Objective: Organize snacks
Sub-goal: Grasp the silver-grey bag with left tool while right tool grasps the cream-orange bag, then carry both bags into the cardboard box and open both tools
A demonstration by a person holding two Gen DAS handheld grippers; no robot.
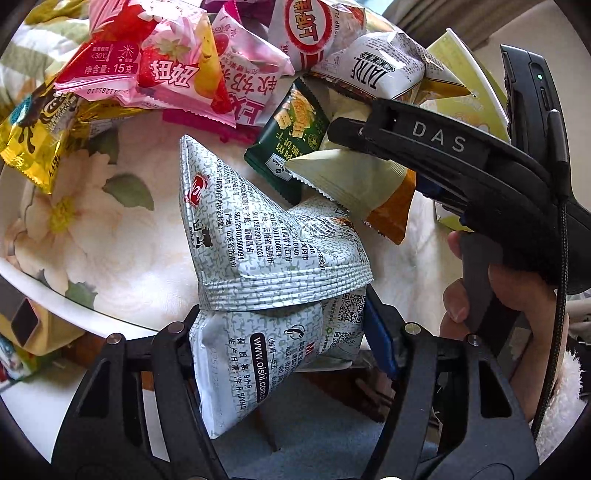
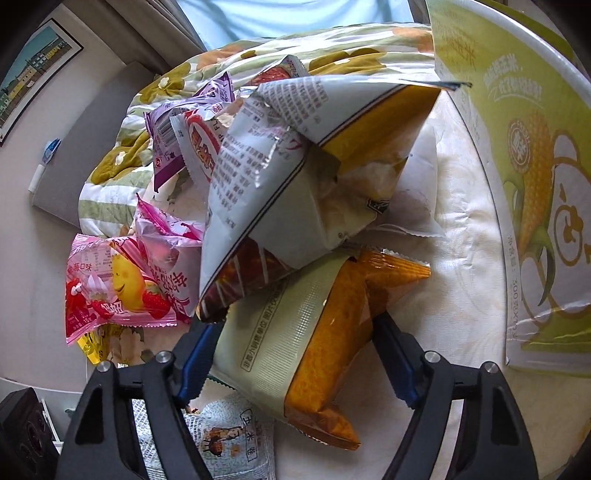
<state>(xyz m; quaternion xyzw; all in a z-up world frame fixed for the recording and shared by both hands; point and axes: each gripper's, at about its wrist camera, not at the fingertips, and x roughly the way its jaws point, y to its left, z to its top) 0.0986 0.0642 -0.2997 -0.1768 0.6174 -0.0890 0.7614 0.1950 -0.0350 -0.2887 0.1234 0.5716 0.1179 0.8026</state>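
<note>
My left gripper (image 1: 284, 332) is shut on a white-and-grey printed snack bag (image 1: 266, 266), held upright over the flowered cloth (image 1: 74, 206). My right gripper (image 2: 291, 354) is shut on a cream-and-orange snack packet (image 2: 314, 347); the same gripper (image 1: 354, 133) and packet (image 1: 354, 184) show in the left wrist view at the right. Behind lies a heap of snacks: pink strawberry packets (image 1: 166, 70), a dark green cracker packet (image 1: 291, 133), a yellow packet (image 1: 33, 136), and a white bag with a red oval logo (image 1: 310, 29).
A light green box with a corn picture (image 2: 528, 177) stands at the right, next to the right gripper. A large grey-and-yellow bag (image 2: 295, 184) leans over the orange packet. A purple packet (image 2: 184, 122) lies further back. A striped flowered quilt (image 2: 122, 173) lies behind.
</note>
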